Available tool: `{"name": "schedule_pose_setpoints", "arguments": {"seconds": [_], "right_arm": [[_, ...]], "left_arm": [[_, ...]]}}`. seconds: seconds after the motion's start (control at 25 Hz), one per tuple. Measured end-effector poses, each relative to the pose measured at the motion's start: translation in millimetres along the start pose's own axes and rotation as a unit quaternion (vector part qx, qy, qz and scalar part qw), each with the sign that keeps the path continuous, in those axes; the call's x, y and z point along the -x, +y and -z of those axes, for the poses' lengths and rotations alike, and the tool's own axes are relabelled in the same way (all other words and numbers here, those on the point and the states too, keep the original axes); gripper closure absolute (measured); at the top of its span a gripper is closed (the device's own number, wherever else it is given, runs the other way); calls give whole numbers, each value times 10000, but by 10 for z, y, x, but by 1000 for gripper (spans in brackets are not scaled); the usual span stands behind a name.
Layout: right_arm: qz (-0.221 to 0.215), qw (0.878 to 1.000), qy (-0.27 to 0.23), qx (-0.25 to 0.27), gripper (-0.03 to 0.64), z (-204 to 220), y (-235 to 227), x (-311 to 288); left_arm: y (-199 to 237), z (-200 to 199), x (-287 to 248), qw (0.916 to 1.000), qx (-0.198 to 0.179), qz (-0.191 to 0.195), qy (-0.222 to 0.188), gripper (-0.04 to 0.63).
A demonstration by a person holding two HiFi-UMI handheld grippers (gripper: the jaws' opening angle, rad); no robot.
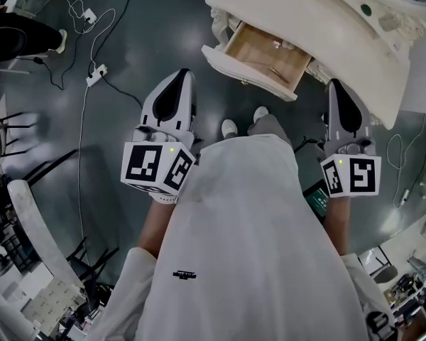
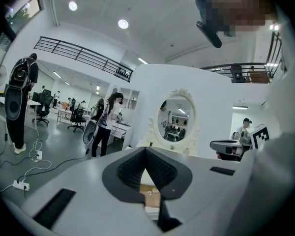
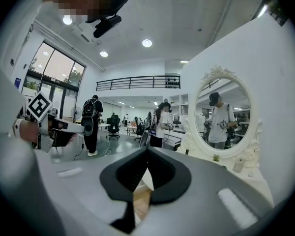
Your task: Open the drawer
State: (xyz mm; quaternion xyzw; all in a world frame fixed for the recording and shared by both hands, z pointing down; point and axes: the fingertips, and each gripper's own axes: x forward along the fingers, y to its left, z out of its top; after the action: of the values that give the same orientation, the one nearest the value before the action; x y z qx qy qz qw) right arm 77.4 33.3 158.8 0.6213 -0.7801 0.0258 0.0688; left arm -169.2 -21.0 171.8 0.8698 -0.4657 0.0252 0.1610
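The drawer of the white dressing table stands pulled out, its wooden inside showing with a few small items in it. My left gripper hangs left of the drawer front and a little short of it, jaws shut on nothing. To the right of the drawer is my right gripper, also shut and empty. In the left gripper view the pads meet at the tip, and a bit of the wooden drawer shows below them. The right gripper view shows the same between its pads.
An oval mirror stands on the dressing table. Cables and a power strip lie on the dark floor to the left. Chairs stand at the left edge. Several people stand at desks further back.
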Motion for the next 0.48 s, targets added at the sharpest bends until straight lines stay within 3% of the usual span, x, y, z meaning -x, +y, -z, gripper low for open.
{"name": "schedule_pose_setpoints", "arguments": {"seconds": [0.48], "right_arm": [[-47,10000,22,-45,604,-37,114,97]], "left_arm": [[-41,-34,22,9999,-5,153,-16,586]]}}
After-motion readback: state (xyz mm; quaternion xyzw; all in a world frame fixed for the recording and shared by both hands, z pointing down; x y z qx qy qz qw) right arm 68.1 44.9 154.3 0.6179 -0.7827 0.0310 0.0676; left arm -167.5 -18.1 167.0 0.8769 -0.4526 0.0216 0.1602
